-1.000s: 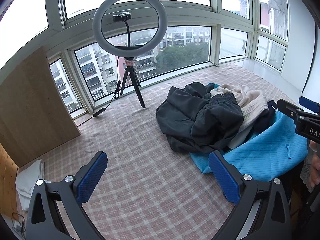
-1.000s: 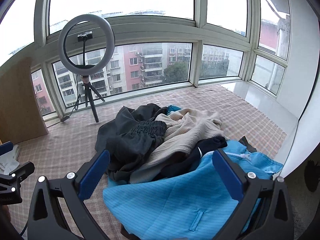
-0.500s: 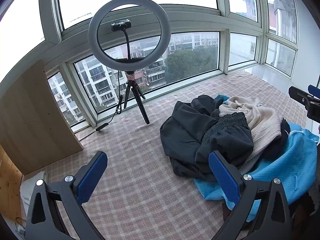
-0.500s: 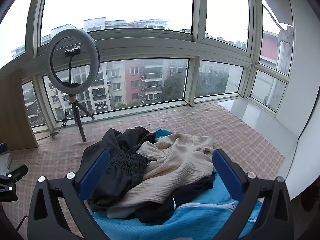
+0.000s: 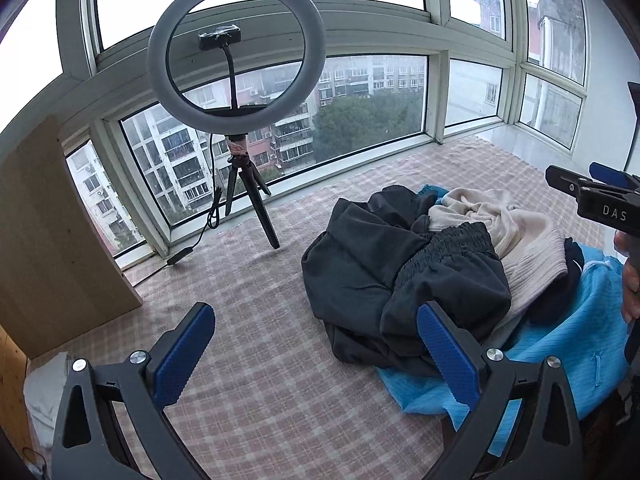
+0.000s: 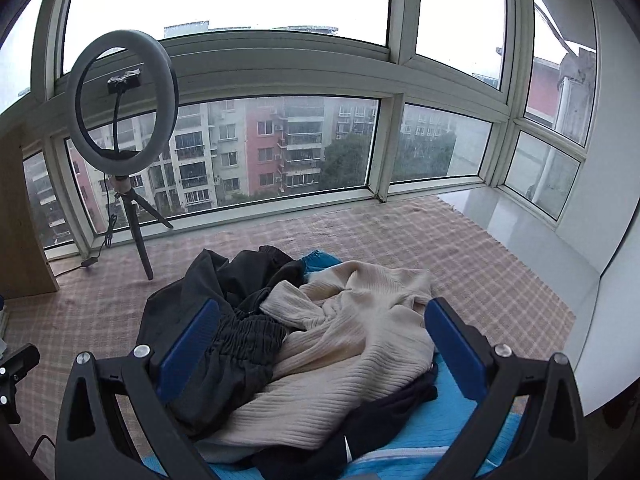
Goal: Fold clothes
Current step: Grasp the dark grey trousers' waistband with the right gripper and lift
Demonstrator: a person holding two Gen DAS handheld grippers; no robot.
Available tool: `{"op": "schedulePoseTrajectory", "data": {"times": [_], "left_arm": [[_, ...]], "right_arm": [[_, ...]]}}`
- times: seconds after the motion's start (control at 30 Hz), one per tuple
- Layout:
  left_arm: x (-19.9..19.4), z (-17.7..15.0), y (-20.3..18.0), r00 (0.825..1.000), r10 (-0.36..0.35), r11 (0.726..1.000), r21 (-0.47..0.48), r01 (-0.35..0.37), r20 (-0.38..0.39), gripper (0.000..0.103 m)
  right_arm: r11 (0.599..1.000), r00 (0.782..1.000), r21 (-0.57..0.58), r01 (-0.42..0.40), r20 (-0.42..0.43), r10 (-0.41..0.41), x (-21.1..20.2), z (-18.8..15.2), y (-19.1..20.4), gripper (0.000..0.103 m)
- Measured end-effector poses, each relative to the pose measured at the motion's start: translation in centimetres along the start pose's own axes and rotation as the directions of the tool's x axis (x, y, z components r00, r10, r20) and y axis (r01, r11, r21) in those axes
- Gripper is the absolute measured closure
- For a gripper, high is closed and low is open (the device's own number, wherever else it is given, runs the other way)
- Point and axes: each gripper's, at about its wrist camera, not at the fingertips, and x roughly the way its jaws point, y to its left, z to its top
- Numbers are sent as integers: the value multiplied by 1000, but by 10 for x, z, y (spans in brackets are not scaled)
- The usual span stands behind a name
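Note:
A pile of clothes lies on the pink checked cloth (image 5: 248, 320). It holds dark grey trousers (image 5: 400, 264) with a shirred waistband, a cream ribbed sweater (image 6: 360, 344), a navy garment (image 6: 384, 412) and a bright blue garment (image 5: 560, 360) at the bottom. My left gripper (image 5: 316, 354) is open and empty, above the cloth at the pile's left edge. My right gripper (image 6: 324, 354) is open and empty, raised above the pile over the sweater and trousers. The right gripper also shows at the right edge of the left wrist view (image 5: 592, 196).
A ring light on a black tripod (image 5: 236, 128) stands at the back left by the window, with its cable (image 5: 200, 232) trailing on the cloth. A wooden board (image 5: 52, 240) leans at the left. White folded cloth (image 5: 44, 392) lies near left. A white ledge (image 6: 532, 240) borders the right.
Both grippers have lifted and tilted up, so the pile sits lower in both views. The right gripper has moved forward over the pile. Both stay open and empty.

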Motion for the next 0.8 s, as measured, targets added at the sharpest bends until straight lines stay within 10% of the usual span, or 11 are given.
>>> {"op": "schedulePoseTrajectory", "data": {"times": [0.57,0.8], "left_arm": [[35,-27,25,992,-4,998,-59,-4,-128,1],[43,-25,25,990,-23,998,-62,14,-141,1]], "right_arm": [[970,993,243,-8,-113,36,17,3,-153,0],[961,959,259,-100,-233,162,68,14,-141,0]]}}
